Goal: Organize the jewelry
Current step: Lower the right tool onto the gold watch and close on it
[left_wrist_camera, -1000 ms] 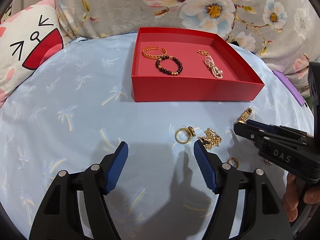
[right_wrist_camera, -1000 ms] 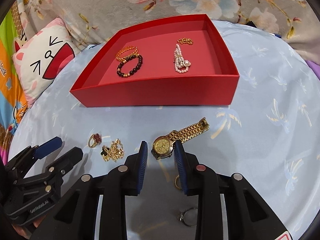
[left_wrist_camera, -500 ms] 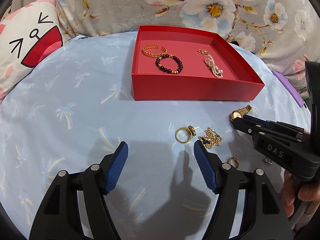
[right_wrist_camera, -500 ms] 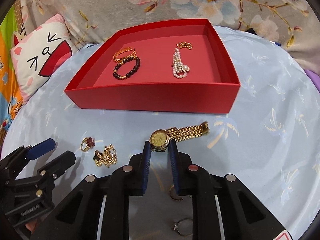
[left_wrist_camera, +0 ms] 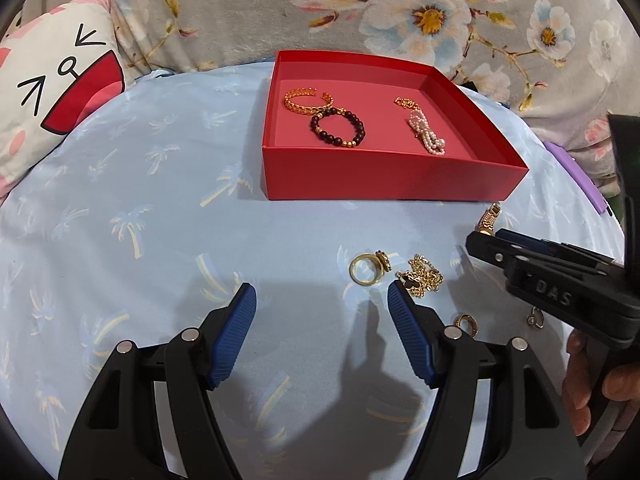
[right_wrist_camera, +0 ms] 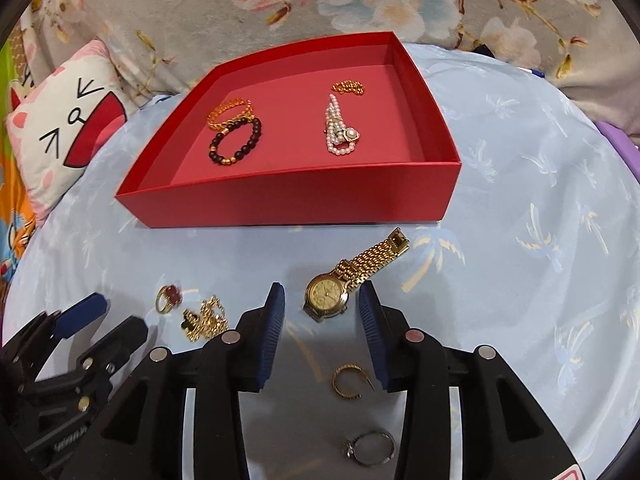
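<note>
Right wrist view: gold watch point(right_wrist_camera: 326, 294) lies untouched between just-opened right tongs point(right_wrist_camera: 322, 300); left tongs point(left_wrist_camera: 320, 300) wide

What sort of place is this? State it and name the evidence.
Most likely a bedroom or living room at home, with the work done on a bed or sofa. The jewelry lies on a soft blue palm-print sheet, a cartoon cat-face pillow sits at the left, and a floral fabric backs the red box.

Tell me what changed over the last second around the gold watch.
The right gripper closed its jaws at the gold watch, then has just been opening them; the watch lies between them on the cloth, ungripped and slightly shifted. The left gripper, the red box and the ring stayed put.
</note>
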Demonstrator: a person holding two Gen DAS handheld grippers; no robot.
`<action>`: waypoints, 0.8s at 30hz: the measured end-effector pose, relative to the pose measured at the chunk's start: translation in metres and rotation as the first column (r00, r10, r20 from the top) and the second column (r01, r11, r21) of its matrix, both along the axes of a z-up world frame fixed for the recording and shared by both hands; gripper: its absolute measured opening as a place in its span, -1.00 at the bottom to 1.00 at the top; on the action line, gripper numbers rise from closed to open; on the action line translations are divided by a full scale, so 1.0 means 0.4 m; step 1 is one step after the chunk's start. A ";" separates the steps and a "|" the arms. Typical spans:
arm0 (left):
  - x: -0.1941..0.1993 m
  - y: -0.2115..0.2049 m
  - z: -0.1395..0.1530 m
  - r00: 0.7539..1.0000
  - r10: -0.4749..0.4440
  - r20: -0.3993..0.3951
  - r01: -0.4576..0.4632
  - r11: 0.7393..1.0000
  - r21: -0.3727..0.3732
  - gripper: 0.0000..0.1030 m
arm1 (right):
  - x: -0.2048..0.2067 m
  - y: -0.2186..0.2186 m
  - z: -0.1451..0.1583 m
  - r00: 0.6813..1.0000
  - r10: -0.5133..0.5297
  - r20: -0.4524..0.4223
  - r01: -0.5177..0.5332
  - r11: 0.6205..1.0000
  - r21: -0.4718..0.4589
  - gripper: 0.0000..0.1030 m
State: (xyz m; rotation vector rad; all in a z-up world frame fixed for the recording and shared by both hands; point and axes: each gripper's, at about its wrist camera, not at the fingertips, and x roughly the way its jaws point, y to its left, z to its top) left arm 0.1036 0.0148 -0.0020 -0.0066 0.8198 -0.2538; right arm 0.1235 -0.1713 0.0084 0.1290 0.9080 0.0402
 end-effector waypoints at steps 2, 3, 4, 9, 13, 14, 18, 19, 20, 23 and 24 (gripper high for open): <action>0.000 0.000 0.000 1.000 0.000 -0.001 0.000 1.000 -0.001 0.28 | 0.005 0.002 0.000 1.000 -0.017 0.002 0.017 1.000 -0.017 -0.31; 0.000 0.000 -0.001 1.000 -0.001 -0.001 0.001 1.000 -0.001 0.28 | 0.006 0.001 0.000 1.000 -0.023 0.002 0.023 0.999 -0.024 -0.38; 0.000 0.000 -0.001 1.000 -0.002 -0.002 0.002 1.000 -0.001 0.28 | 0.004 -0.002 -0.001 1.000 -0.031 0.005 0.031 0.999 -0.036 -0.56; 0.000 -0.005 -0.003 1.000 -0.006 -0.004 0.006 1.000 0.006 0.28 | -0.010 -0.036 -0.001 1.000 -0.028 0.004 0.028 1.000 0.008 -0.61; 0.003 -0.021 -0.006 1.000 -0.011 -0.007 0.011 0.999 0.030 0.28 | -0.033 -0.057 0.003 1.000 -0.011 0.005 0.011 0.999 0.038 -0.61; 0.006 -0.023 -0.006 1.000 -0.013 -0.006 0.013 0.999 0.033 0.28 | -0.040 -0.062 0.006 1.000 -0.007 0.006 0.006 0.999 0.046 -0.61; 0.022 -0.046 -0.005 1.000 -0.024 0.006 0.023 0.998 0.065 0.28 | -0.069 -0.076 0.027 1.000 0.001 0.029 -0.003 0.998 0.067 -0.61; 0.028 -0.049 -0.005 1.000 -0.030 0.005 0.029 0.997 0.069 0.28 | -0.074 -0.080 0.032 0.999 0.002 0.034 -0.004 0.997 0.072 -0.61; 0.037 -0.056 -0.007 0.999 -0.041 -0.005 0.041 0.996 0.073 0.28 | -0.080 -0.083 0.036 0.999 0.002 0.040 -0.005 0.997 0.077 -0.60; 0.054 -0.067 -0.013 0.998 -0.064 -0.027 0.066 0.994 0.084 0.27 | -0.092 -0.090 0.043 0.999 0.003 0.045 -0.007 0.996 0.087 -0.60; 0.058 -0.069 -0.013 0.997 -0.069 -0.028 0.072 0.994 0.085 0.26 | -0.093 -0.093 0.045 0.999 0.004 0.047 -0.008 0.996 0.090 -0.60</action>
